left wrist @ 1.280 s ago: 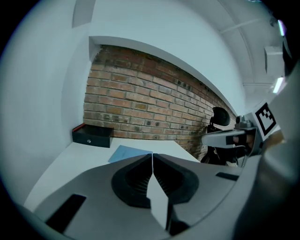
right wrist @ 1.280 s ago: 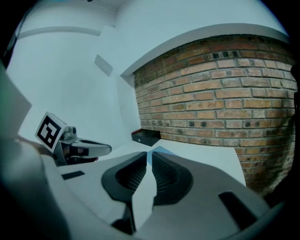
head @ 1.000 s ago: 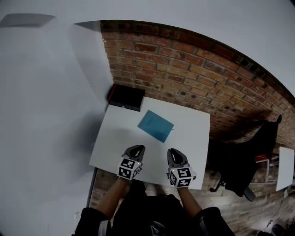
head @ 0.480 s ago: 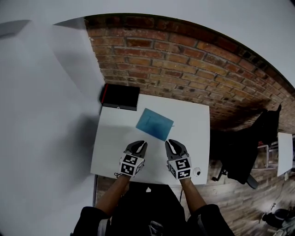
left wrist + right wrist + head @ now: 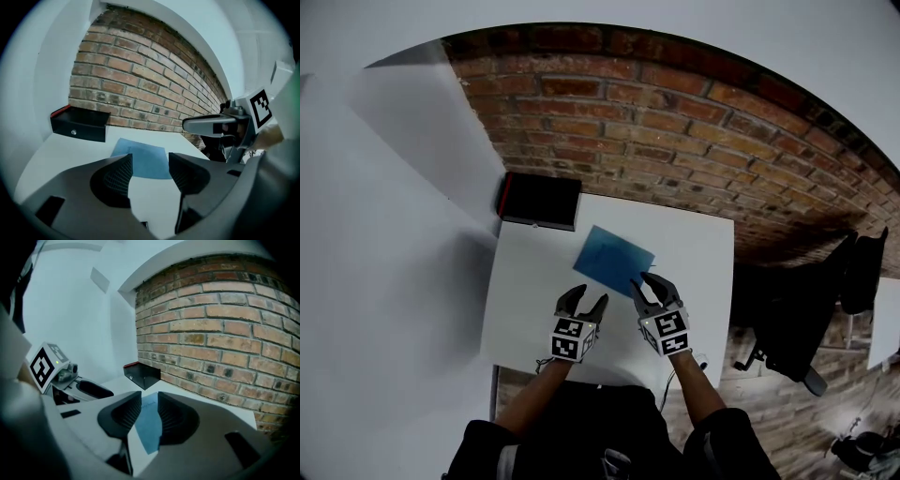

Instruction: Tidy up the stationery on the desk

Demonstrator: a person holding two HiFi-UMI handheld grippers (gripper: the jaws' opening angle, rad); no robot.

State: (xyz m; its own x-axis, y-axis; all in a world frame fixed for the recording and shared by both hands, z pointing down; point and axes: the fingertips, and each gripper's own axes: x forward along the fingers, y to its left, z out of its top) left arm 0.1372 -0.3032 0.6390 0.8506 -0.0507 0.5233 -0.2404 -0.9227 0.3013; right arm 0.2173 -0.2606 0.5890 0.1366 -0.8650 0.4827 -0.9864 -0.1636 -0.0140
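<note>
Stationery, one item: thin blue notebook (image 5: 614, 260), lying flat on the far half of the white desk (image 5: 525, 309), near a black box (image 5: 539, 200) at the far left corner. I judge it light and somewhat bendable, with little edge to catch; best taken at its near corner. Of my left hand-held gripper (image 5: 587, 298), jaws just opened wide, empty, just short of the near edge. Of my right hand-held gripper (image 5: 649, 280), jaws just opened partway, empty, tips at the near right corner; contact I cannot confirm.
</note>
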